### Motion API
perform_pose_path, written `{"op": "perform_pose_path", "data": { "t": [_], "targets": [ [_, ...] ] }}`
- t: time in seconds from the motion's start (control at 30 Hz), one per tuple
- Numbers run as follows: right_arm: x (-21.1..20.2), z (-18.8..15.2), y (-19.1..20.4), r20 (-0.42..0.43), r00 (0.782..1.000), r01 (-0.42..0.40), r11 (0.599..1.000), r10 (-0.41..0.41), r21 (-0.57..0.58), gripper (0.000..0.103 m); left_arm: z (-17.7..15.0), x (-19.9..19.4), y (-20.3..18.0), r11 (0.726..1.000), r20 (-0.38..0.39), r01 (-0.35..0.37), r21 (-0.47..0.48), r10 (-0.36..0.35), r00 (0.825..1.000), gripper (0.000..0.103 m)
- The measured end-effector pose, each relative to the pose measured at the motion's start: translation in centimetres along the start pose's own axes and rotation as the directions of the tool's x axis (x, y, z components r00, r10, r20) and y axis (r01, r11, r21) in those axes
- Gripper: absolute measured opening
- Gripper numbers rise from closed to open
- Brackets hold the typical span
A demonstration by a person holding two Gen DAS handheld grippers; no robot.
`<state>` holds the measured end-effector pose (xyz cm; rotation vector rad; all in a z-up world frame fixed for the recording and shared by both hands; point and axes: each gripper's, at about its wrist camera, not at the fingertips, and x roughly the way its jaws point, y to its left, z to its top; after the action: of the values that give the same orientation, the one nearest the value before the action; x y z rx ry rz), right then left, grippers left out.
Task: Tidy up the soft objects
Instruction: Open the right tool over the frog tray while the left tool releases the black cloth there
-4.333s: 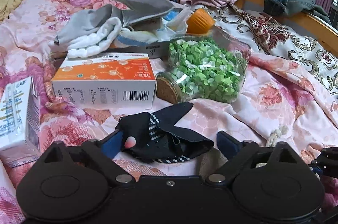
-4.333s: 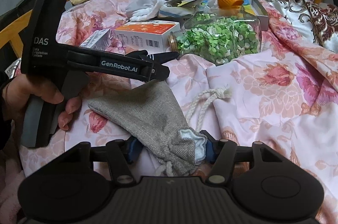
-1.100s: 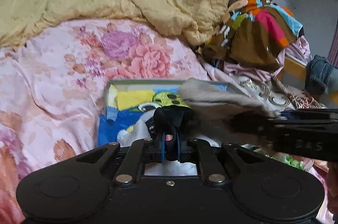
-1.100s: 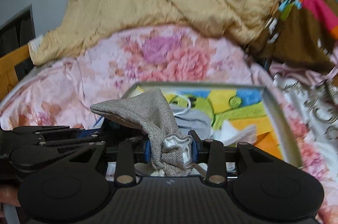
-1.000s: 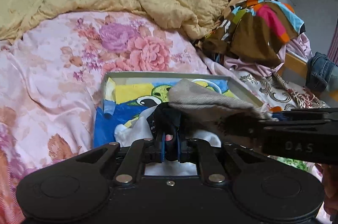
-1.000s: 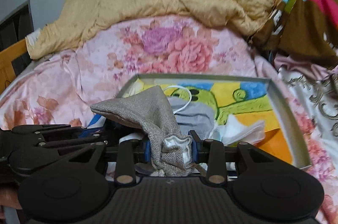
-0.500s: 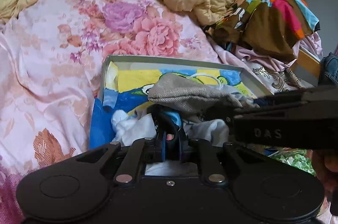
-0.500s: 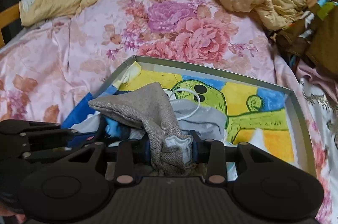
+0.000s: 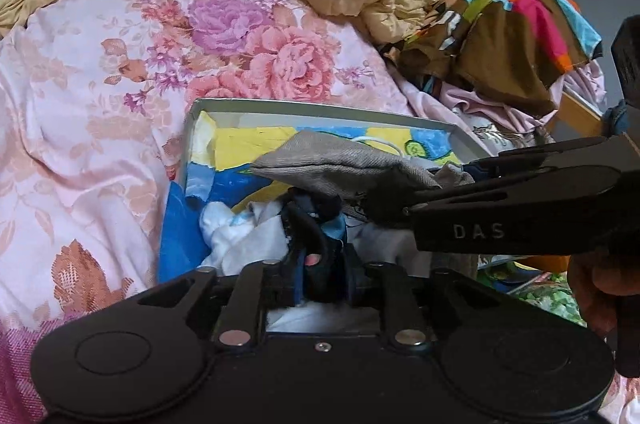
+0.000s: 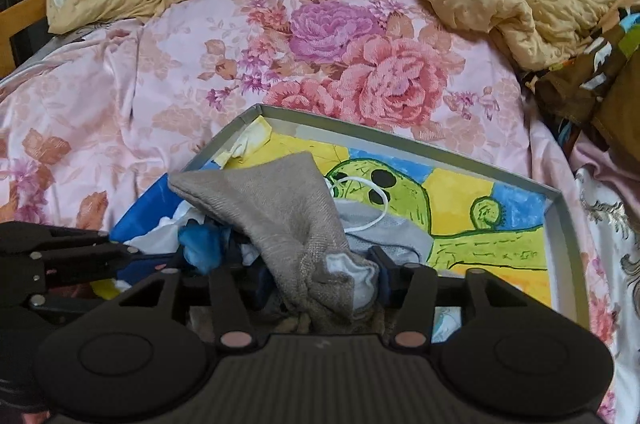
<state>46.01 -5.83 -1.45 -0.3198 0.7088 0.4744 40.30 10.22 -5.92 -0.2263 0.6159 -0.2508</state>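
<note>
Grey pouch (image 10: 280,220) clamped in right tongs (image 10: 332,280), black cloth (image 9: 316,224) pinched in left tongs (image 9: 320,276), both held over box (image 10: 556,224) on bed (image 10: 120,95), white cloth (image 9: 248,240) seen inside

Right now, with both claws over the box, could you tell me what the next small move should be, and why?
Probably open the right claw and let the grey pouch drop. It already hangs over the box, above the white cloth inside. The left claw, shut on the black sock, could release afterwards.
</note>
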Motion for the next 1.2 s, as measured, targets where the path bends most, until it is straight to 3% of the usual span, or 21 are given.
{"op": "perform_pose_path", "data": {
  "t": [0.17, 0.23, 0.33, 0.6, 0.87, 1.0, 1.2],
  "targets": [
    [-1.0, 0.0, -0.3, 0.011, 1.000, 0.021, 1.000, -0.021, 0.003, 0.073, -0.3, -0.7, -0.8, 0.999, -0.001, -0.004, 0.038, 0.004, 1.000, 0.039],
    [-1.5, 0.1, -0.6, 0.020, 1.000, 0.023, 1.000, -0.023, 0.015, 0.084, -0.3, -1.0, -0.8, 0.999, -0.003, -0.003, 0.032, 0.003, 1.000, 0.044],
    [-2.3, 0.2, -1.0, 0.026, 0.999, 0.018, 0.999, -0.019, 0.026, 0.090, -0.2, -1.6, -0.7, 1.000, -0.007, 0.004, 0.010, -0.004, 1.000, 0.052],
    [-4.9, 0.1, -2.3, 0.055, 0.998, 0.004, 0.996, -0.009, 0.092, 0.097, 0.0, -3.9, -1.3, 0.999, 0.006, -0.041, 0.017, 0.040, 0.999, 0.083],
    [-8.5, -0.9, -3.2, 0.129, 0.992, -0.007, 0.988, -0.013, 0.153, 0.101, 0.7, -7.1, -1.3, 0.994, 0.047, -0.097, -0.042, 0.099, 0.994, 0.088],
    [-10.9, -1.8, -3.5, 0.187, 0.982, -0.014, 0.983, -0.020, 0.181, 0.102, 0.6, -9.2, -2.2, 0.992, 0.101, -0.120, -0.042, 0.123, 0.987, 0.096],
    [-14.8, -3.7, -3.8, 0.259, 0.965, -0.022, 0.977, -0.034, 0.211, 0.103, 0.7, -12.5, -4.5, 0.990, 0.200, -0.140, -0.011, 0.139, 0.970, 0.098]
  ]
}}
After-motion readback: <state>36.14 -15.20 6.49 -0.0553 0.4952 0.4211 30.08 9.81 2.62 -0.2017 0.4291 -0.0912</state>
